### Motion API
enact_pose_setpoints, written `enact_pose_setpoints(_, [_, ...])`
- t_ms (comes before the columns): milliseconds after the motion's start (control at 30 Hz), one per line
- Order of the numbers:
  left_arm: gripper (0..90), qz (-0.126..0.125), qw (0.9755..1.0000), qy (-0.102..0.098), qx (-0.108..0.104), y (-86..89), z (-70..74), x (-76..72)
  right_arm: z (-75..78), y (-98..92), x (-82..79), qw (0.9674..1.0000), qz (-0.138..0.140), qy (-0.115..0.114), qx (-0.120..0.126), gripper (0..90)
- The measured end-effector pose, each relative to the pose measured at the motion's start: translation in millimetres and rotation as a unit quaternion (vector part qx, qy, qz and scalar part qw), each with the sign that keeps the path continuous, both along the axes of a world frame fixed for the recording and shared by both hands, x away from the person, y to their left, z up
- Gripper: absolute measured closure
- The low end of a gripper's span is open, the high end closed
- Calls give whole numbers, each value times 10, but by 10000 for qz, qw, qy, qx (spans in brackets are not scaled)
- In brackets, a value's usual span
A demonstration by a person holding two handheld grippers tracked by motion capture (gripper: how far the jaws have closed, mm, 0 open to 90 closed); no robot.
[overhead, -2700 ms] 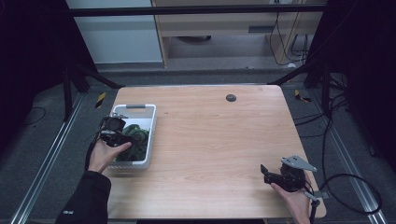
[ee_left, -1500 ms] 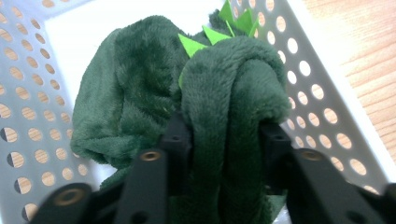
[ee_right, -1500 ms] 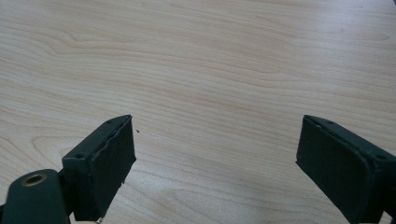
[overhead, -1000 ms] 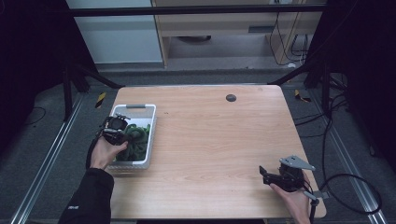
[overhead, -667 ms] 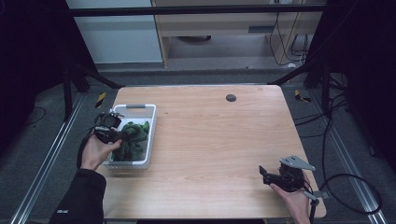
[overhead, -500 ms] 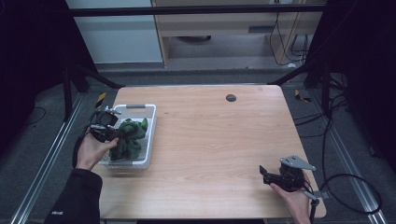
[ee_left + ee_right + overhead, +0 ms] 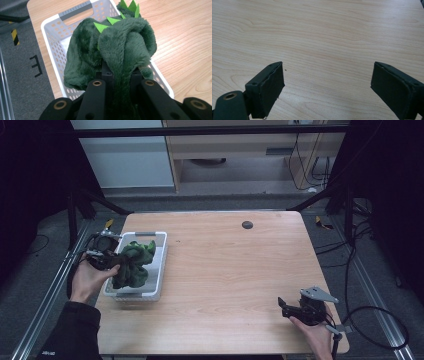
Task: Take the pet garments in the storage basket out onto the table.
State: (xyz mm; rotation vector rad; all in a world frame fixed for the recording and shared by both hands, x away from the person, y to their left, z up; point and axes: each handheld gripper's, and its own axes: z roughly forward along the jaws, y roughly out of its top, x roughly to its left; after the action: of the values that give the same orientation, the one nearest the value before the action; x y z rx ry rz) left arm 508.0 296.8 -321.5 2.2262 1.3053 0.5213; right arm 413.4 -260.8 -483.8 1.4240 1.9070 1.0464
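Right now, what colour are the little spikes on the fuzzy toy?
Bright lime green spikes on a dark green plush toy, clearest in the left gripper view.

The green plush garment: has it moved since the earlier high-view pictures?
Yes. The green plush garment, clamped in the left gripper, has risen out of the white basket and hangs above its left rim, where before it lay inside.

The green toy (image 7: 125, 42) is deep-pile plush cloth, soft and matt, with flat, smooth felt-like spikes in a brighter green. The basket (image 7: 53, 32) is white perforated plastic with a slight sheen, and the worktop (image 7: 324, 32) is pale, smooth wood with a visible grain. The left hand-held gripper (image 7: 117, 82) is matt black plastic with brass-coloured metal rivets; the right hand-held gripper (image 7: 327, 87) has dull, rubbery-looking pads.
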Motion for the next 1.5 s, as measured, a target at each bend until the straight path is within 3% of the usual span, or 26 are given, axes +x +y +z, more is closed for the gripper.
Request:
enact_pose_setpoints(267, [805,-233,9995,-192,18,-67,199,-135,12,7,-10,10000,-4,-30,6,113])
enact_pose_setpoints(633, [806,-517,9983,-282,35,-204,321,-256,18,-1,-14,10000,-3,-62,-3,113])
enact_pose_setpoints(967, [805,-908,9953,-324,107,-418,424,-336,28,-7,-18,10000,-6,-86,3,113])
enact_pose_setpoints(1467, [805,-1386,9895,-392,79,-819,524,-409,41,-17,-24,9999,-15,-123,23,112])
enact_pose_setpoints(1500, [805,-1469,9884,-386,89,-880,533,-415,41,-18,-23,9999,-18,-156,-11,111])
